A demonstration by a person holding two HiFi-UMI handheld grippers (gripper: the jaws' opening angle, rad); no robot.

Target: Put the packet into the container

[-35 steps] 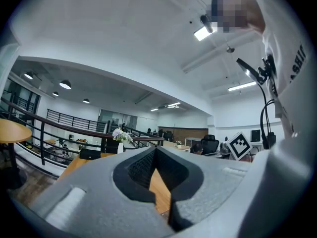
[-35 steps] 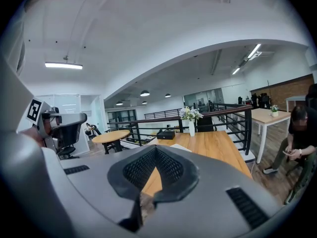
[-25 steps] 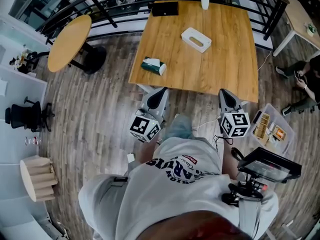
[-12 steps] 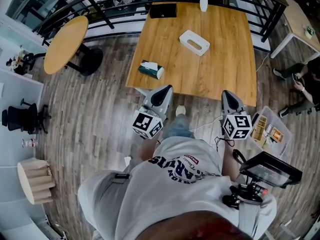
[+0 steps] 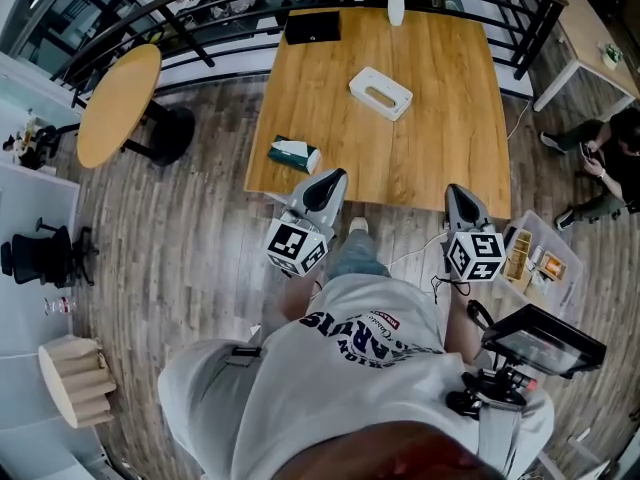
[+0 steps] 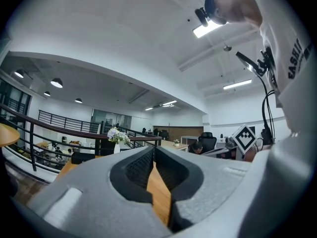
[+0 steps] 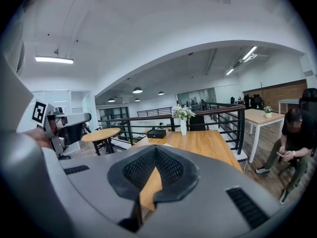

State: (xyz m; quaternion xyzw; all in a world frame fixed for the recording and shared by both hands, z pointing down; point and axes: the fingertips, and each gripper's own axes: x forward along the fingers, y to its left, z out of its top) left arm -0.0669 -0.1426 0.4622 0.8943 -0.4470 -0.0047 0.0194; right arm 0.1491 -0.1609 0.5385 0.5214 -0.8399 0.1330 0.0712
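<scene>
Left gripper [image 5: 331, 177] and right gripper [image 5: 457, 191], both pressed together and empty, stand closer to worktop [image 5: 440, 118] than before; packet [image 5: 293, 155] untouched.

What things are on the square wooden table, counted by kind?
Green packet: 1
White container: 1
Black box: 1
White vase of flowers: 1
Total: 4

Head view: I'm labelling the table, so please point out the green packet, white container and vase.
green packet [image 5: 293, 154], head view, its top face.
white container [image 5: 365, 76], head view, its left end.
vase [image 5: 396, 10], head view, its white body.
</scene>
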